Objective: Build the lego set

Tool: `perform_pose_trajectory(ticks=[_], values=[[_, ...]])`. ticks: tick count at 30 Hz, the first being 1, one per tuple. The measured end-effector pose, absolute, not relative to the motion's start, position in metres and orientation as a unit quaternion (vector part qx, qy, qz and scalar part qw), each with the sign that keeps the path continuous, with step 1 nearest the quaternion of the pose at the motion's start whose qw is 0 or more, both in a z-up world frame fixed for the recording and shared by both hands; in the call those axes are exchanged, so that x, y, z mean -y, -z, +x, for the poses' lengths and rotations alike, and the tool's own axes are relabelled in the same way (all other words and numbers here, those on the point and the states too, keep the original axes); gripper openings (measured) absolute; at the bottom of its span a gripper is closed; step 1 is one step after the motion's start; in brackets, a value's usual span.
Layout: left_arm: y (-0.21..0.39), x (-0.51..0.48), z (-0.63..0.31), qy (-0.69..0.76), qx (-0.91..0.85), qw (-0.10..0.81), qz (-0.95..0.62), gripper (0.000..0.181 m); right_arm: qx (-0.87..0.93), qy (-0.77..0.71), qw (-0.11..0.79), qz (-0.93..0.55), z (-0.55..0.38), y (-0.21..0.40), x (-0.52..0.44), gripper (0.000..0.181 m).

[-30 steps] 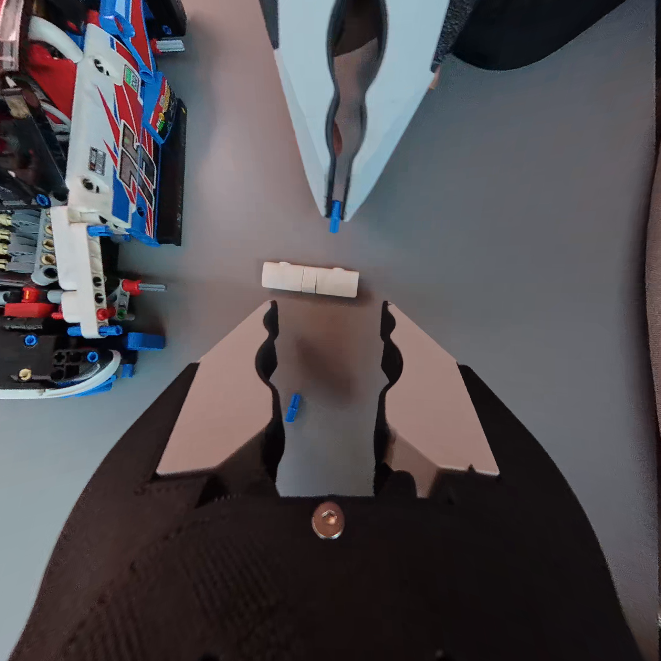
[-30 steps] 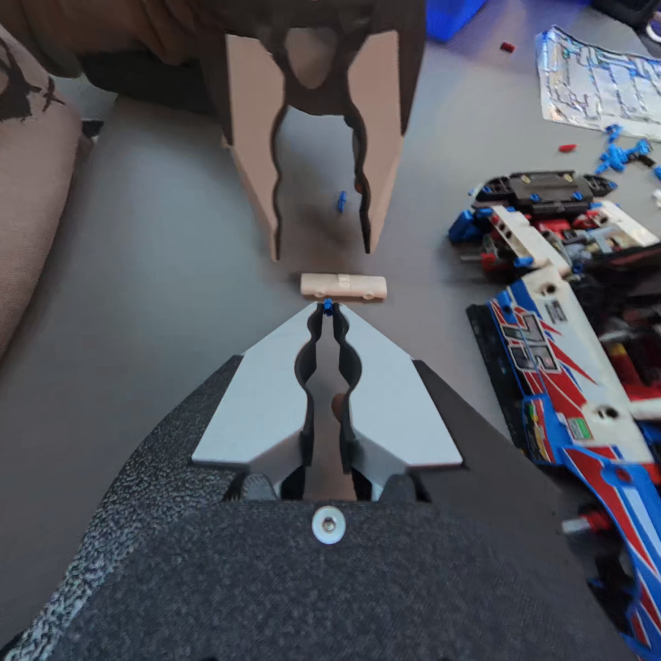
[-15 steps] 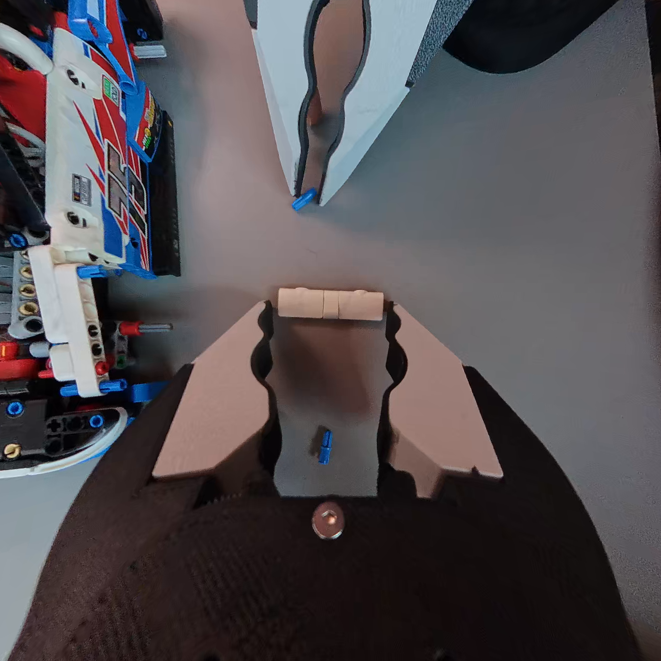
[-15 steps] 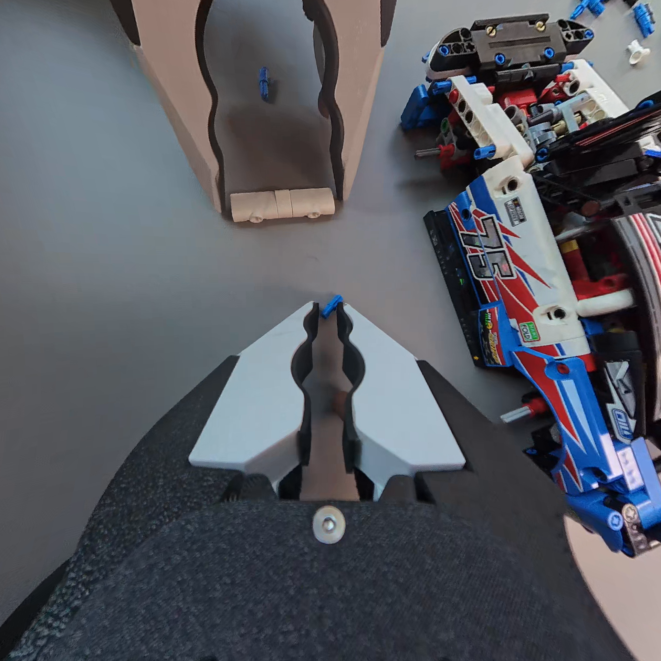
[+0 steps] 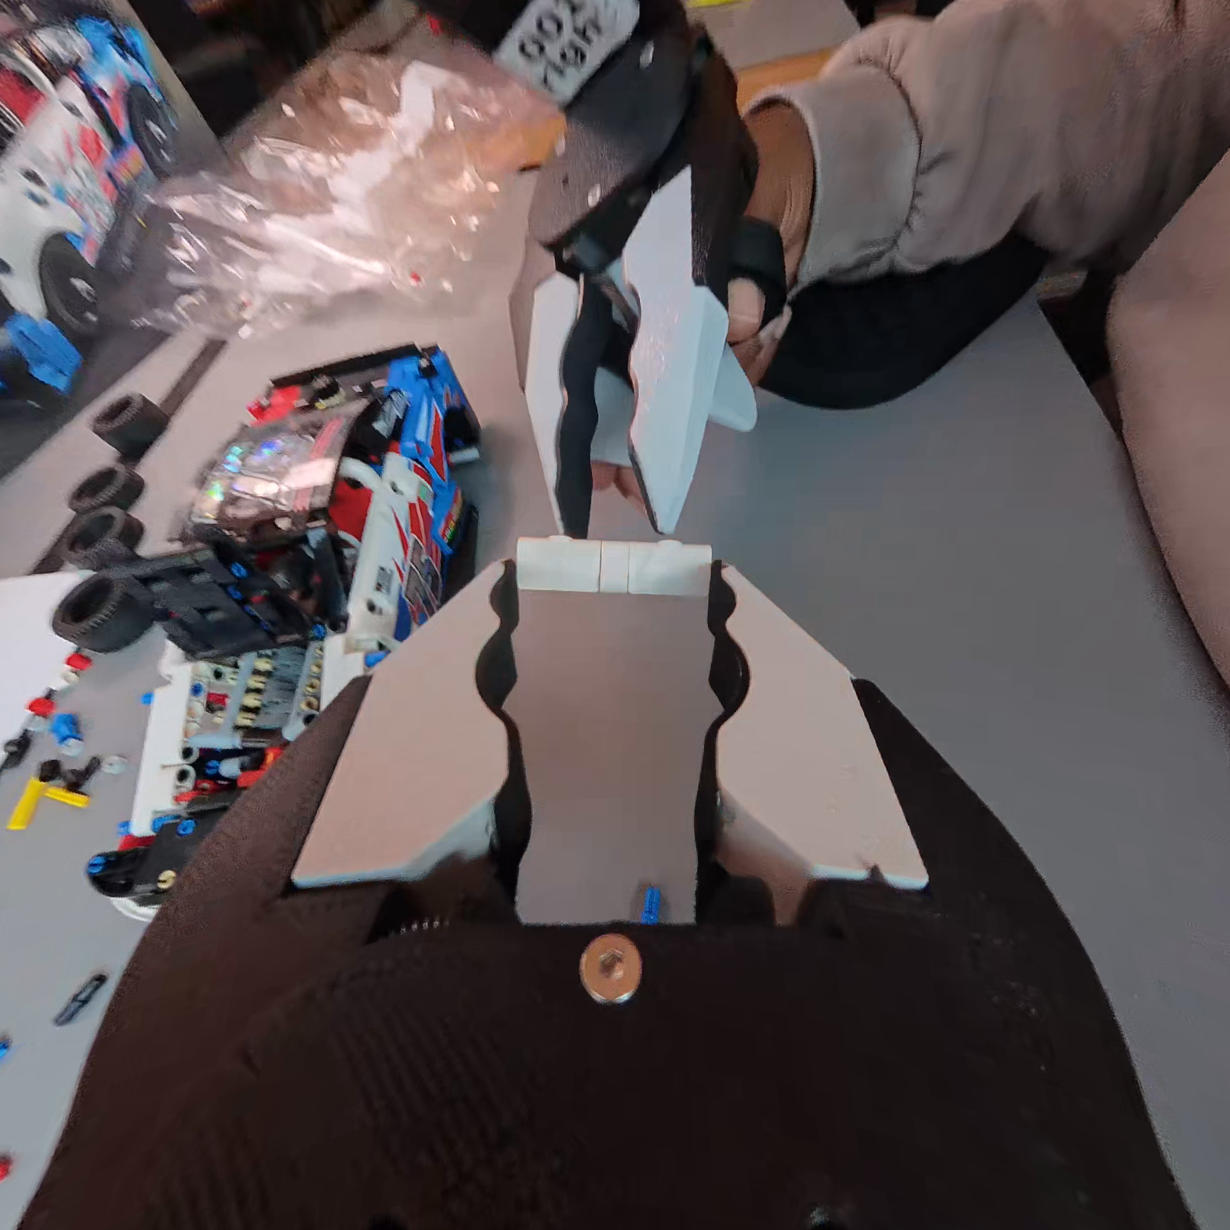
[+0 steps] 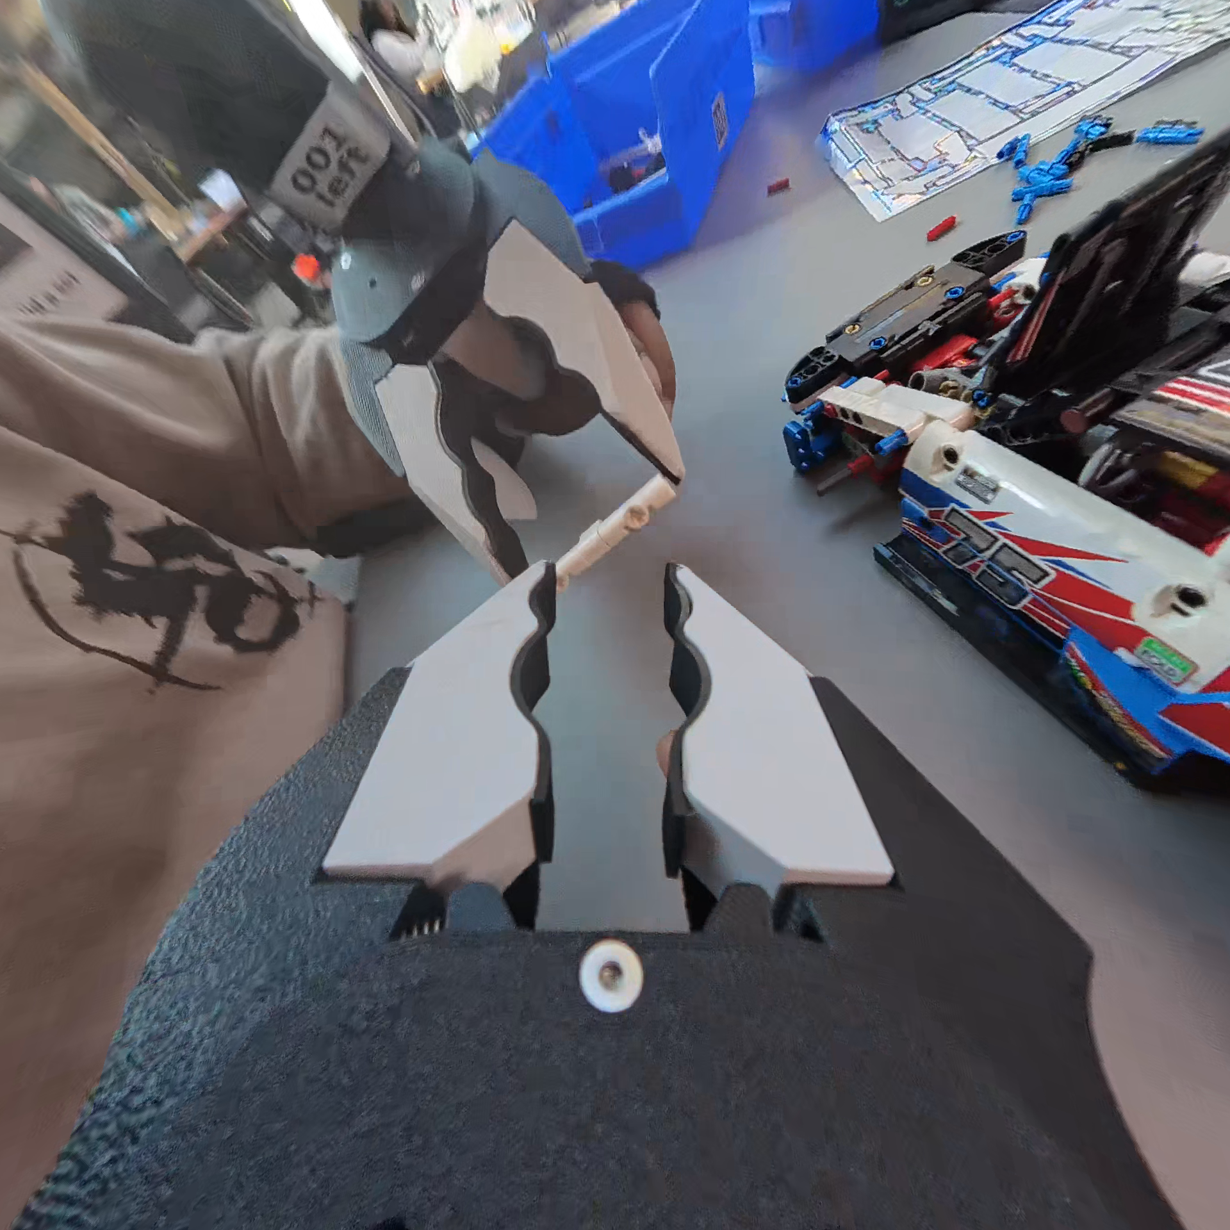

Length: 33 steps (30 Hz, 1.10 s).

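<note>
— What sits on the grey table [image 5: 932, 599]?
— The part-built lego car [image 6: 1038, 532]. The left claw [image 5: 612, 569] clamps the white beam [image 5: 612, 567] endwise at its tips, raised.
— And the right claw [image 6: 609, 572]?
— Parted, empty, beside that beam.

The left gripper [image 5: 612, 572] is held raised, its jaws clamped on the ends of a white beam [image 5: 612, 566]. The right gripper [image 6: 609, 572] is held parted, tips facing it.

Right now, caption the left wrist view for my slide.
Left gripper clamps a white beam endwise above the grey table, right gripper open just beyond it, the race car model at left.
</note>
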<state>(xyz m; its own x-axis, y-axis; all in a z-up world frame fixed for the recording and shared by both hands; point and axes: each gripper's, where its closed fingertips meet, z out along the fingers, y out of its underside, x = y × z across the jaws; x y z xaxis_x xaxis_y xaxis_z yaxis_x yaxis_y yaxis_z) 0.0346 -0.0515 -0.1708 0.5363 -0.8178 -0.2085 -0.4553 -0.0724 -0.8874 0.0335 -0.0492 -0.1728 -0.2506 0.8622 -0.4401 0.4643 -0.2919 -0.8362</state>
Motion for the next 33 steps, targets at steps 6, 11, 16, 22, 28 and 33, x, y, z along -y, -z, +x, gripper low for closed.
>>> perform_pose_trajectory(ticks=[6, 11, 16, 22, 28, 33], values=[[0.155, 0.047, 0.033, 0.105, -0.456, 0.566, -0.679, 0.056, 0.469, -0.639, 0.148, -0.592, 0.022, 0.15, 0.05, 0.008], [0.138, 0.045, 0.032, 0.214, -0.369, 0.581, -0.693, 0.054, 0.436, -0.665, 0.174, -0.581, 0.021, 0.14, 0.045, 0.007], [0.105, 0.056, 0.028, 0.528, -0.202, 0.515, -0.644, 0.038, 0.479, -0.692, 0.28, -0.462, 0.033, 0.098, 0.06, 0.006], [0.096, 0.072, 0.042, 0.592, -0.214, 0.487, -0.605, 0.013, 0.525, -0.672, 0.296, -0.431, 0.034, 0.1, 0.08, 0.006], [0.101, 0.065, 0.033, 0.589, -0.197, 0.489, -0.612, 0.002, 0.552, -0.617, 0.329, -0.454, 0.03, 0.11, 0.07, 0.012], [0.102, 0.048, 0.005, 0.574, -0.143, 0.509, -0.625, 0.001, 0.589, -0.529, 0.315, -0.525, 0.044, 0.136, 0.028, 0.017]])
